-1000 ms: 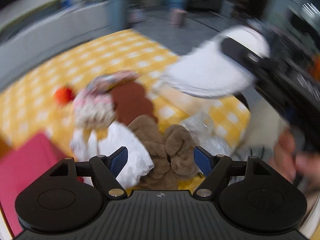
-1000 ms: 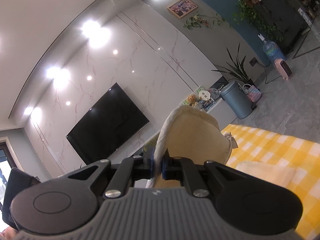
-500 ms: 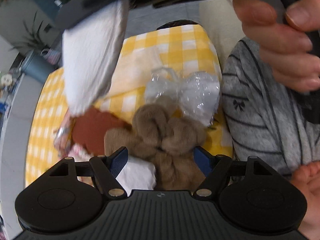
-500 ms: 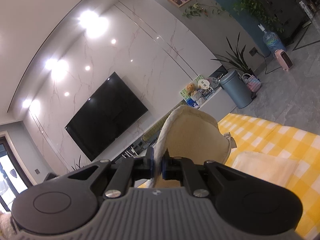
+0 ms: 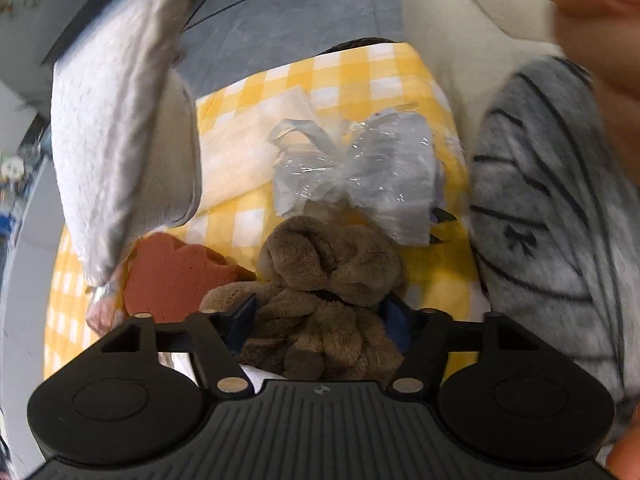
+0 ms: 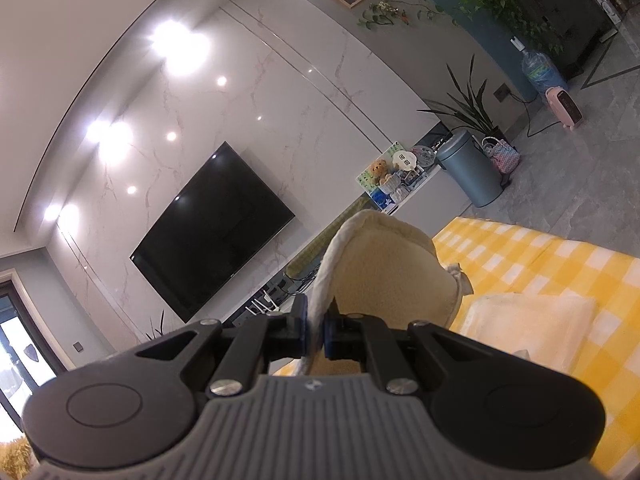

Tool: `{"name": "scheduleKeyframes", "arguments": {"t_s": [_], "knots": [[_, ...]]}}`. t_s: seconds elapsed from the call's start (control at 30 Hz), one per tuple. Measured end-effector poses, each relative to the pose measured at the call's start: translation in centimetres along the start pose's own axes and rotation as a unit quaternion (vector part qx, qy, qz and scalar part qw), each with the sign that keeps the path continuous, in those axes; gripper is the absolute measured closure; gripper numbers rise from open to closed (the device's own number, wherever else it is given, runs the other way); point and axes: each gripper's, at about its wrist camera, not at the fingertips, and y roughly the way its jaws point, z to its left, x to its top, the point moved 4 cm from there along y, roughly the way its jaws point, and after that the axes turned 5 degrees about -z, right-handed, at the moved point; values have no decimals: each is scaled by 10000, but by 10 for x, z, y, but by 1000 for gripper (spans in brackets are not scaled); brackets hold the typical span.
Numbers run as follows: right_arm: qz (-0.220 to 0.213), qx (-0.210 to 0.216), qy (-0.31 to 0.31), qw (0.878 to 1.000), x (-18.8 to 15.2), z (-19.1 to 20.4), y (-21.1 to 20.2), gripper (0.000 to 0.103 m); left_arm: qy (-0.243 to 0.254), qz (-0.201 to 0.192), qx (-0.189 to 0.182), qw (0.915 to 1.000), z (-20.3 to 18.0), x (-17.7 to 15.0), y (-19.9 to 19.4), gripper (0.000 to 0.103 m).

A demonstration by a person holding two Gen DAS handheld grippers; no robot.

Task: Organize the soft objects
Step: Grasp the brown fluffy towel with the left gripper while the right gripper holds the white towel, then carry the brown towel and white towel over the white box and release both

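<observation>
The left gripper (image 5: 320, 318) hangs spread wide around the brown plush toy (image 5: 320, 288) lying on the yellow checked cloth (image 5: 352, 76), while the right gripper (image 6: 316, 330) pinches a cream fleece slipper (image 6: 392, 272) held aloft.

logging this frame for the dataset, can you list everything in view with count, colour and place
brown plush toy: 1, brown, between the left gripper's fingers
clear crinkled plastic bag: 1, transparent, beyond the toy
rust-red sponge piece: 1, left of the toy
folded pale yellow cloth: 1, on the tablecloth
yellow-and-white checked tablecloth: 1, under everything
cream fleece slipper: 1, raised in the right gripper
black wall television: 1, marble wall
grey-blue bin: 1, floor
left gripper: open around the toy
right gripper: shut on the slipper
</observation>
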Motion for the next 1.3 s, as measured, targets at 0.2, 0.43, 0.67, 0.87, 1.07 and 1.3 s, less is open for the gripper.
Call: {"name": "scheduleKeyframes", "arguments": {"t_s": [0.2, 0.43, 0.67, 0.87, 1.07, 1.3], "knots": [[-7, -26, 32, 10000, -1, -2, 0, 97, -32, -174, 332, 9993, -8, -8, -20, 41], [-50, -32, 51, 10000, -2, -2, -3, 97, -534, -523, 682, 9949, -5, -5, -58, 41], [-101, -32, 72, 9999, -3, -1, -4, 97, -1232, -962, 1350, 9784, 7, -13, -105, 41], [-104, 87, 60, 9999, -4, 2, -6, 97, -2789, -1653, 1873, 9273, 46, -35, -167, 41], [-142, 146, 12, 9998, -4, 4, -9, 97, -4015, -2427, 2356, 8511, 59, -71, -231, 41], [-96, 212, -148, 9996, -6, 7, -10, 97, -4851, -2731, 2911, 7780, 62, -113, -290, 41]]}}
